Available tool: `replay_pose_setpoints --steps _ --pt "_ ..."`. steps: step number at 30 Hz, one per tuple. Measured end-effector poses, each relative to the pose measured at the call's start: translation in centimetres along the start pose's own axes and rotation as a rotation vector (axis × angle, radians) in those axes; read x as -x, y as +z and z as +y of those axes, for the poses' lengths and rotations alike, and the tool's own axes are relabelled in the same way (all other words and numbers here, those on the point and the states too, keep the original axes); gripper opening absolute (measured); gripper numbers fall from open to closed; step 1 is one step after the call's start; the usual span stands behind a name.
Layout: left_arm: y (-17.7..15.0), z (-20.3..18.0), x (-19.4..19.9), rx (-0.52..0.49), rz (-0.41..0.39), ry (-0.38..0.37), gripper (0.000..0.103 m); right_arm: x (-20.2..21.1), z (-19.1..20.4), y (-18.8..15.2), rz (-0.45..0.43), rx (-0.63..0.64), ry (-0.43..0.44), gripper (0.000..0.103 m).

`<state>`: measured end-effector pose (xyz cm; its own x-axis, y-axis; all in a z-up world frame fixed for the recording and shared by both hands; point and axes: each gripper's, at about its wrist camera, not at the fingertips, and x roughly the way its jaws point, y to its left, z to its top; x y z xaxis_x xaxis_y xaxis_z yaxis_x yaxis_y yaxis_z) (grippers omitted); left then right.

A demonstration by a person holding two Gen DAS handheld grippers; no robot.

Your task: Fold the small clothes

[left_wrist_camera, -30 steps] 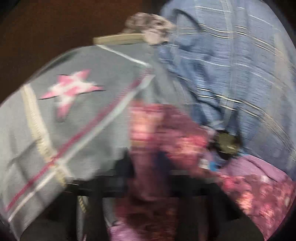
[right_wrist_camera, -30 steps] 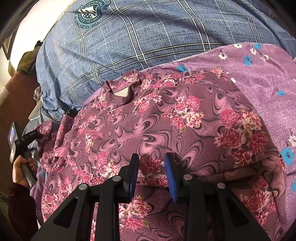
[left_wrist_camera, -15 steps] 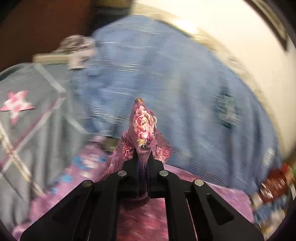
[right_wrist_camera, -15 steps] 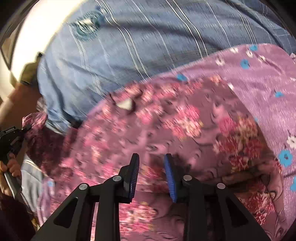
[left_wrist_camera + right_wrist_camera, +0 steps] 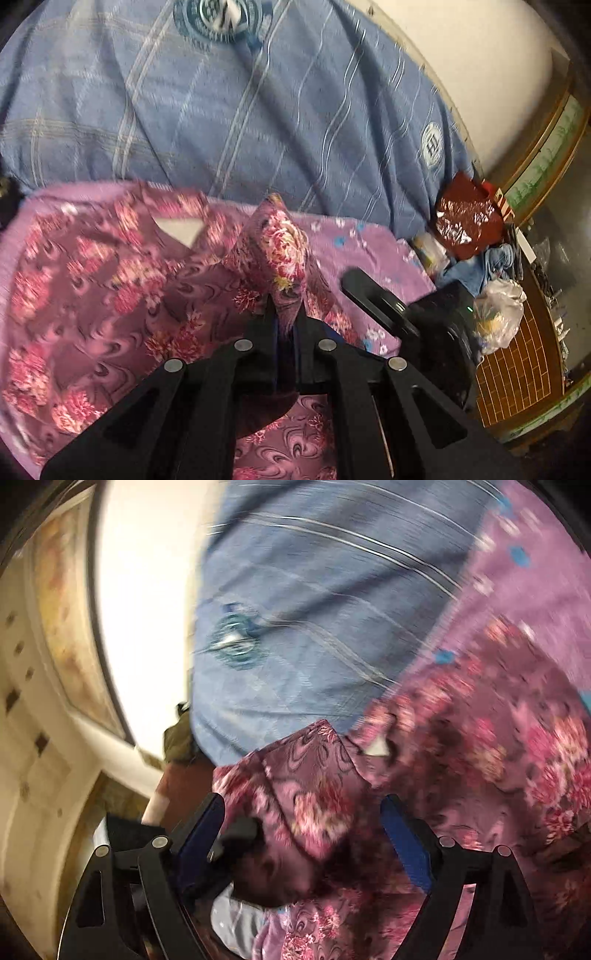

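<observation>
Blue plaid quilt (image 5: 229,122): fills the upper half of the left wrist frame, with a round crest print at top centre and a second one at right; in the right wrist frame (image 5: 314,602) it crosses the upper middle, badly smeared
Lilac floral sheet (image 5: 373,247): lies below the quilt, showing right of centre in the left view and in the upper right of the right view (image 5: 532,576)
Floral garment (image 5: 92,295): purple swirls and pink flowers, spread on the sheet across the left and lower middle of the left view, white neck label showing; one part is drawn up into a peak at frame centre
Left gripper (image 5: 285,325): enters from the bottom centre, pointing up the frame; its jaws are pinched tight on the raised peak of the garment
Right gripper (image 5: 304,830): rises from the bottom of its own frame, jaws spread wide, blue pads showing; a raised fold of the garment (image 5: 317,786) sits between them, with no visible contact at either pad; its black body shows at lower right of the left view (image 5: 424,321)
Clutter: a red bag (image 5: 467,218) and a clear plastic bag (image 5: 498,314) at the right edge of the left view
Hard to make out: the right view is motion-blurred throughout; a dark part between the right jaws is cloth-covered and cannot be identified; the garment's lower edge is cut off by both frames
</observation>
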<state>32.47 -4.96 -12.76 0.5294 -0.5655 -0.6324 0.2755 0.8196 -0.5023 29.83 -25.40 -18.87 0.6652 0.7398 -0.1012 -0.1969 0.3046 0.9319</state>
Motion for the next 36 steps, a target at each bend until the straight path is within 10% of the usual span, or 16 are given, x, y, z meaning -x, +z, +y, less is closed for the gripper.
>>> replay_pose_setpoints --steps 4,11,15,21,25,31,34,36 --pt "-0.1 0.7 -0.4 -0.020 0.013 0.075 0.011 -0.2 -1.4 0.6 0.012 -0.041 -0.017 0.007" --pt "1.7 6.4 6.1 0.019 -0.217 0.428 0.066 3.8 0.2 1.8 -0.160 0.127 -0.269 0.006" --pt "1.1 11.7 5.3 0.087 -0.160 0.651 0.066 4.6 -0.8 2.3 -0.159 0.182 -0.504 0.008" --pt "-1.2 15.7 1.5 0.174 0.013 0.751 0.066 5.9 -1.8 2.5 -0.067 0.129 -0.653 0.015" --pt "-1.8 14.9 0.9 0.092 0.007 0.803 0.066 8.1 -0.4 2.1 -0.195 0.209 -0.753 0.020" --pt "-2.3 14.3 -0.5 0.034 0.032 0.843 0.059 4.3 1.5 1.1 -0.170 0.438 -0.623 0.019" --pt "-2.3 14.1 -0.3 0.042 0.038 0.847 0.060 -0.4 -2.8 1.0 0.072 0.365 -0.746 0.015" --pt "-2.1 14.0 0.2 0.061 0.029 0.845 0.059 0.0 -2.7 0.7 0.026 0.402 -0.739 0.017"
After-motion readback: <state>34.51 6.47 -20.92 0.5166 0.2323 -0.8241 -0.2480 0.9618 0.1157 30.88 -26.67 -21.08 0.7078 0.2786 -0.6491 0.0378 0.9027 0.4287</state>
